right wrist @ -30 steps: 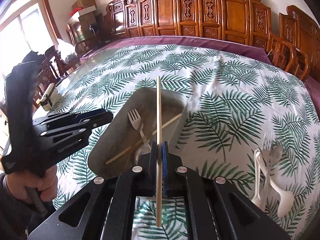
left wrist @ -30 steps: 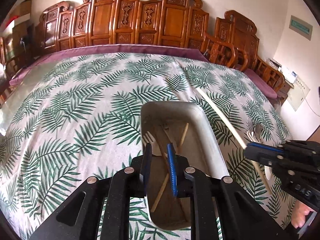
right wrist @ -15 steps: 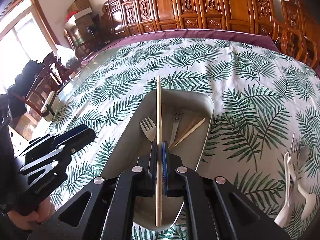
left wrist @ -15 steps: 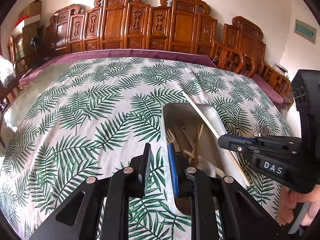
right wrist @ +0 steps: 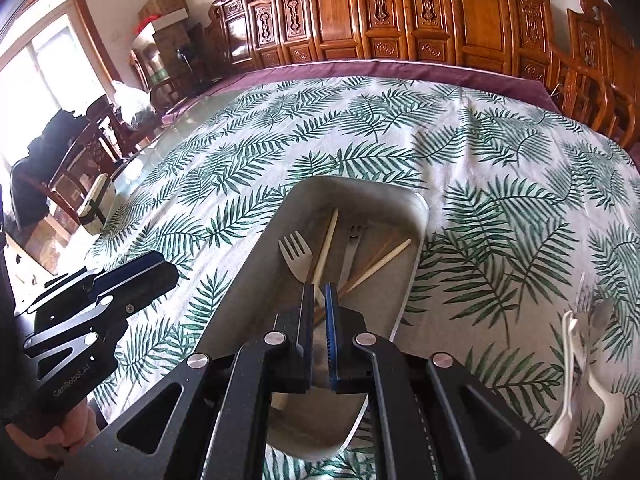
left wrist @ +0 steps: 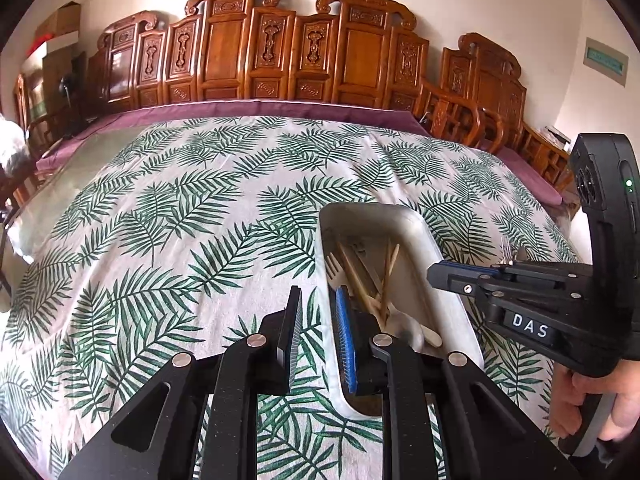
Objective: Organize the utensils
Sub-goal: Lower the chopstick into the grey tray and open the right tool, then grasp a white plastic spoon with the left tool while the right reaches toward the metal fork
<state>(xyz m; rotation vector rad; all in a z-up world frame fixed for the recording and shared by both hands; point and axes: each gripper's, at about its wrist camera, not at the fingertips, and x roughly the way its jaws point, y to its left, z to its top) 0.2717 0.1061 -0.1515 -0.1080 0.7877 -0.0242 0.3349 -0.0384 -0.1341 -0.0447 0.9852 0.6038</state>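
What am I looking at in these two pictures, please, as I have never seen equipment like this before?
There is no robot here. A person holds a two-finger gripper in each hand, each with a wide-angle camera looking along its fingers. One picture is from the left gripper, the other from the right gripper; each also shows the other tool from the side. On the leaf-patterned tablecloth sits a grey tray holding a fork, chopsticks and other utensils. White plastic utensils lie on the cloth beside it. Neither gripper holds anything: the left's jaws stand slightly apart, the right's nearly closed above the tray.
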